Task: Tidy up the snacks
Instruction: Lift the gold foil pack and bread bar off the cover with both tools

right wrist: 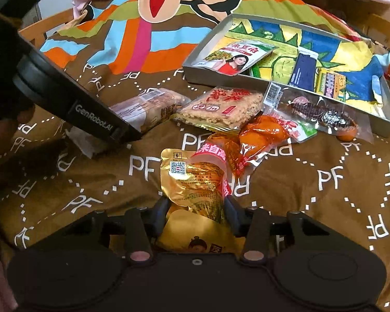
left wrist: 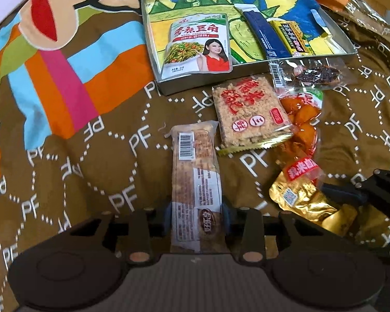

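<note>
Both tools down among the loose snacks on the bedspread (left wrist: 96, 171), each set on one packet, likely so that two can go to the tin (left wrist: 166, 85) in one trip.

Left tool (left wrist: 197, 214) closed narrow across the near end of the long bar (left wrist: 195, 171), pads against both side edges. Gripped at the end rather than the middle, probably because that end lies nearest and the rest of the bar points away toward the tin. Bar lying flat on the cloth, barcode up, not yet lifted as far as can be told.

Right tool (right wrist: 196, 208) pinched on the gold pouch (right wrist: 192, 179), foil bunched and creased between the pads, a sign of real pressure. Pouch resting on the bedspread just in front of the orange pack (right wrist: 260, 135), its red band touching that pack's wrapper.

Still loose, in a cluster just before the tin's near wall: rice cake (left wrist: 249, 114), orange pack, and a clear packet (left wrist: 312, 74) with something dark inside, leaning at the rim.

Already in the tin: bean pouch (left wrist: 197, 44) at the left end, blue stick (left wrist: 265, 33) and yellow packet (left wrist: 291, 36) side by side toward the right. Middle of the tin floor bare, so room there for the bar laid lengthwise.

Risk: slippery wrappers, with the long bar apt to droop from an end grip.
</note>
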